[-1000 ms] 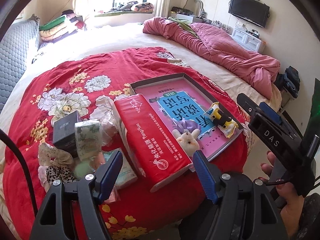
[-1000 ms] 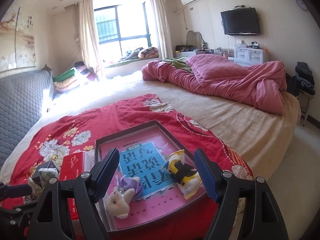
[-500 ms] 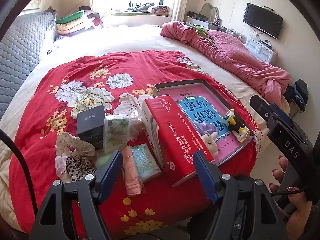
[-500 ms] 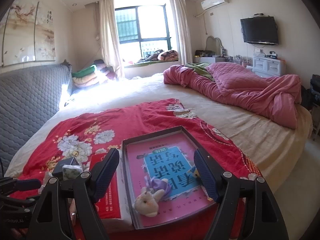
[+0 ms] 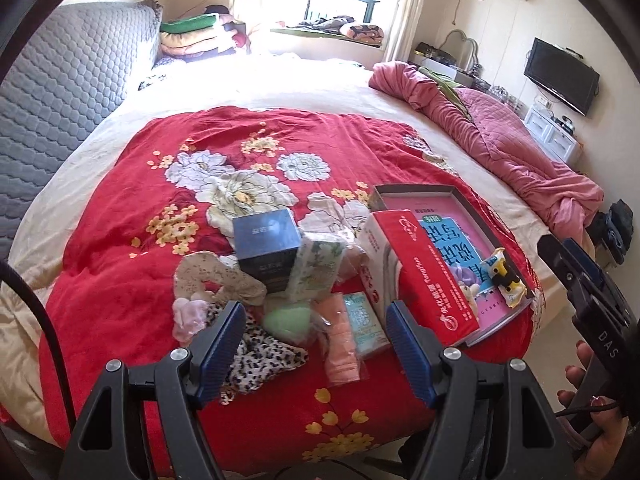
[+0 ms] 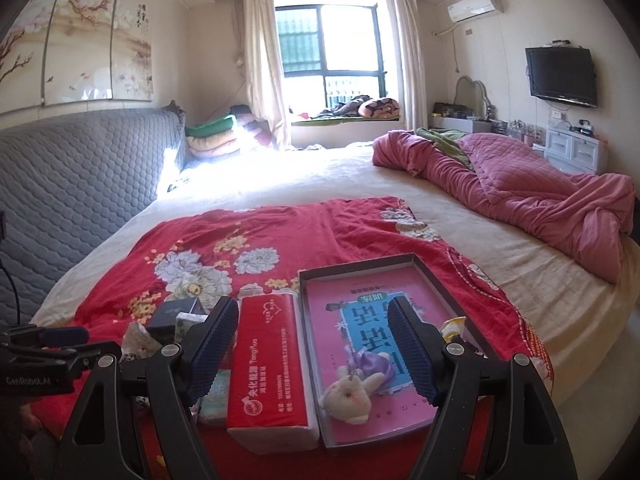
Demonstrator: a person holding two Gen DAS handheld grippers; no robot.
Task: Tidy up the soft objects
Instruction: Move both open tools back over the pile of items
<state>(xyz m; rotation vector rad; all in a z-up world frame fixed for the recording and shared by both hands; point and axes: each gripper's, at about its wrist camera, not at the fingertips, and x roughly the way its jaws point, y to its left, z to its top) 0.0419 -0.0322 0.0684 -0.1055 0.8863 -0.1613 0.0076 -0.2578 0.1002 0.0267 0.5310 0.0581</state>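
left tongs [image 5: 310, 344]: agape, empty | right tongs [image 6: 310, 344]: agape, empty

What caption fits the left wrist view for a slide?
Open left gripper above soft items beside a red tissue pack and a tray on a red floral blanket.

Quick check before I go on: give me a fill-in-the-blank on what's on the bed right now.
1. The plush bunny lies inside the ____.
2. The red tissue pack lies just ____ of the tray in the right wrist view.
3. Both grippers, left and right, hold ____.
4. The pile rests on a ____ floral blanket.

Missing words: tray; left; nothing; red
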